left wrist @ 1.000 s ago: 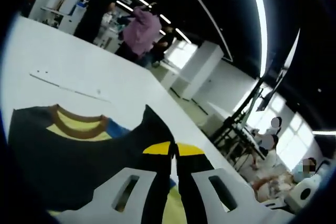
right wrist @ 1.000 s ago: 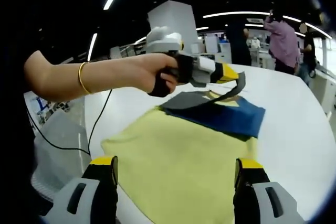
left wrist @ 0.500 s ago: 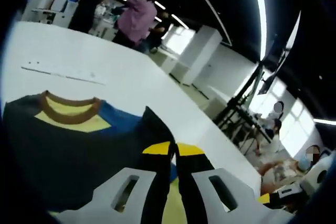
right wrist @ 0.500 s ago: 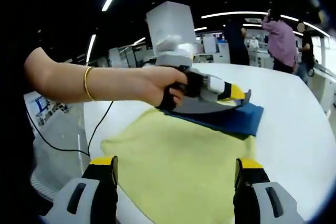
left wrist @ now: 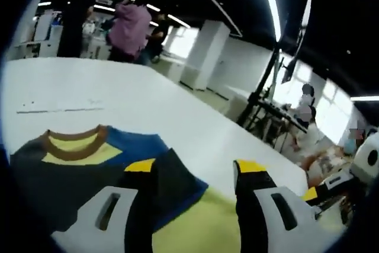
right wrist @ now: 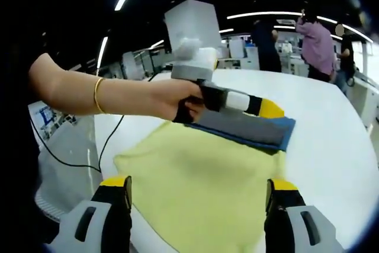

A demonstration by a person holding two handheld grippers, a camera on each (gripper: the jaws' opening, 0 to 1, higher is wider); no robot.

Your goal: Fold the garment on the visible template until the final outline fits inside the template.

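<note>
A yellow garment [right wrist: 201,167] with blue shoulders, dark grey sleeves and a brown collar [left wrist: 74,145] lies on the white table [left wrist: 118,93]. One dark grey sleeve [right wrist: 237,125] lies folded flat across the top of it. In the left gripper view my left gripper [left wrist: 195,167] is open just above that sleeve [left wrist: 174,176], holding nothing. A hand holds the left gripper [right wrist: 267,109] low over the sleeve in the right gripper view. My right gripper [right wrist: 201,185] stands open over the garment's yellow hem, nothing between its fingers.
A thin dark line [left wrist: 53,109] runs across the table beyond the collar. A black cable [right wrist: 109,140] hangs off the table's left edge. People [left wrist: 127,28] stand behind the table's far side. Bare white tabletop lies to the right of the garment [right wrist: 331,128].
My left gripper has come down, opened and let go of the dark grey sleeve, which now lies flat on the garment. The right gripper has stayed in place, open.
</note>
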